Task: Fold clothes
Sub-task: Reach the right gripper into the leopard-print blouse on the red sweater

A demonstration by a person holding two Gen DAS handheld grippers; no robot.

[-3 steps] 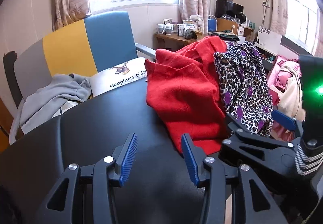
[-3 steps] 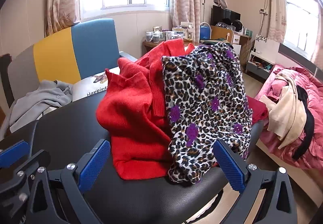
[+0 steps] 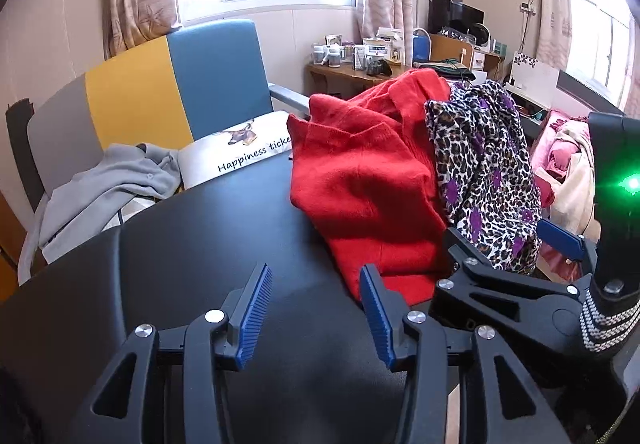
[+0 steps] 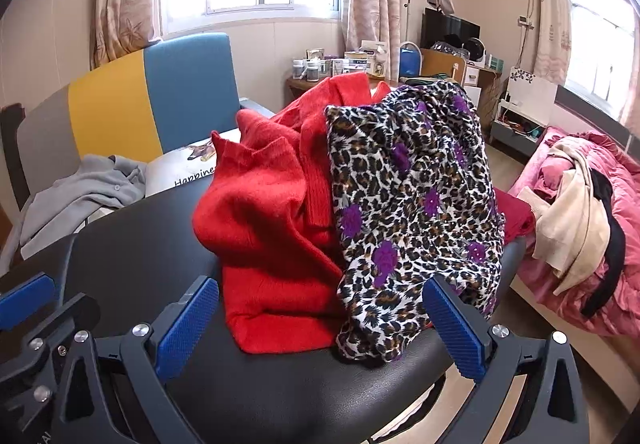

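A crumpled red sweater [image 3: 360, 184] [image 4: 276, 220] lies heaped on the black table [image 3: 180, 244] [image 4: 132, 244], with a leopard-print garment [image 3: 484, 172] [image 4: 412, 196] with purple flowers draped against its right side. My left gripper [image 3: 316, 318] is open over bare tabletop, just left of the red sweater's near hem, nothing between its blue pads. My right gripper [image 4: 320, 328] is open wide, close in front of both garments' lower edges, holding nothing. The right gripper's body [image 3: 520, 284] shows at the right in the left wrist view.
A grey, yellow and blue chair [image 3: 160, 96] stands behind the table with a grey garment [image 3: 104, 184] and a printed cushion [image 3: 240, 152] on it. A cluttered wooden desk [image 3: 352, 70] lies beyond. A pink bed [image 4: 580, 212] with clothes is at the right.
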